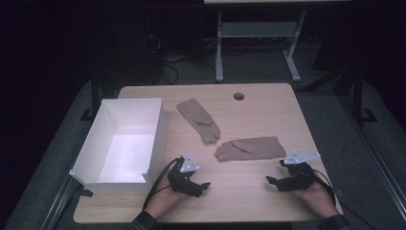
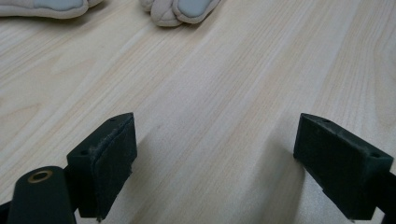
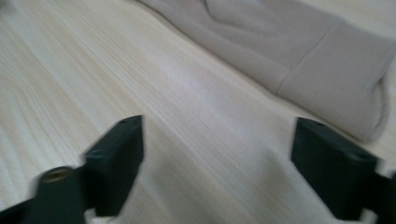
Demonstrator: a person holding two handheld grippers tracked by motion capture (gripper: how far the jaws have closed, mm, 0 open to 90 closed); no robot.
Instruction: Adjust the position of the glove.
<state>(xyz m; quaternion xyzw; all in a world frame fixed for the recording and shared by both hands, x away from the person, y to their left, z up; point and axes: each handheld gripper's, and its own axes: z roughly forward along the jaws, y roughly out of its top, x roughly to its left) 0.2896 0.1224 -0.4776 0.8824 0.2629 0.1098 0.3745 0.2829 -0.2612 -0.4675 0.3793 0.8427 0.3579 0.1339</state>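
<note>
Pale wood grain runs across the table (image 1: 268, 191), which stands in a dim room over dark carpet. Low at its near edge, the left gripper (image 1: 205, 186) rests with jaws spread wide and nothing between them; the right gripper (image 1: 269, 180) at the near right is likewise released and empty.

From the right gripper, the nearer glove (image 1: 251, 148) lies flat at about eleven o'clock, close by, its cuff end toward the right. The farther glove (image 1: 198, 119) lies beyond it, at about one o'clock from the left gripper, fingertips pointing toward the person; the two gloves sit near each other but apart.

Judging by this, the step is reaching for a glove. It would go best by pinching the cuff (image 3: 336, 65) low against the wood, gathering both fabric layers.

An open white box (image 1: 86, 160) sits at the left gripper's ten o'clock, its wall close beside that hand. Nothing lies between grippers and gloves.
</note>
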